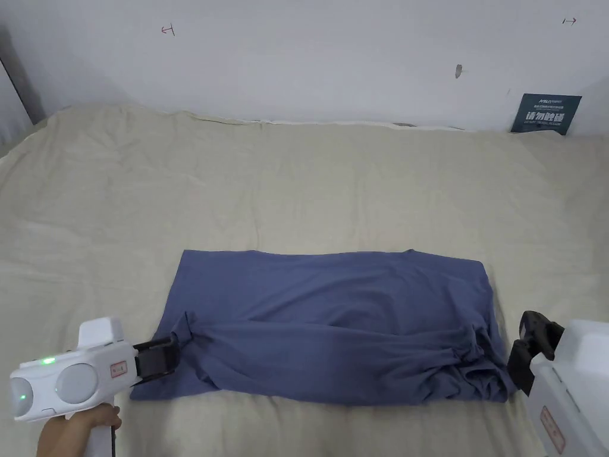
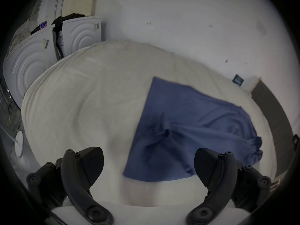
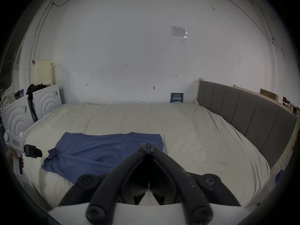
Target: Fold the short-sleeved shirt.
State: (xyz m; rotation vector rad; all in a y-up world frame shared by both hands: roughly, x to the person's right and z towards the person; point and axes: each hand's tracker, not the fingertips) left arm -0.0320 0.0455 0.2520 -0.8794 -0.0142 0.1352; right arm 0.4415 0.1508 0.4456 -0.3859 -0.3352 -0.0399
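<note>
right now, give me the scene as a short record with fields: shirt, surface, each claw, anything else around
shirt: blue short-sleeved shirt, lying as a long band across the bed, near edge bunched and wrinkled
surface: beige bed sheet, creased
left claw: left claw open, beside the shirt's left end, nothing between the jaws
right claw: right claw shut, at the shirt's right end; whether it pinches cloth cannot be told
background: dark sign against the white wall; grey headboard
</note>
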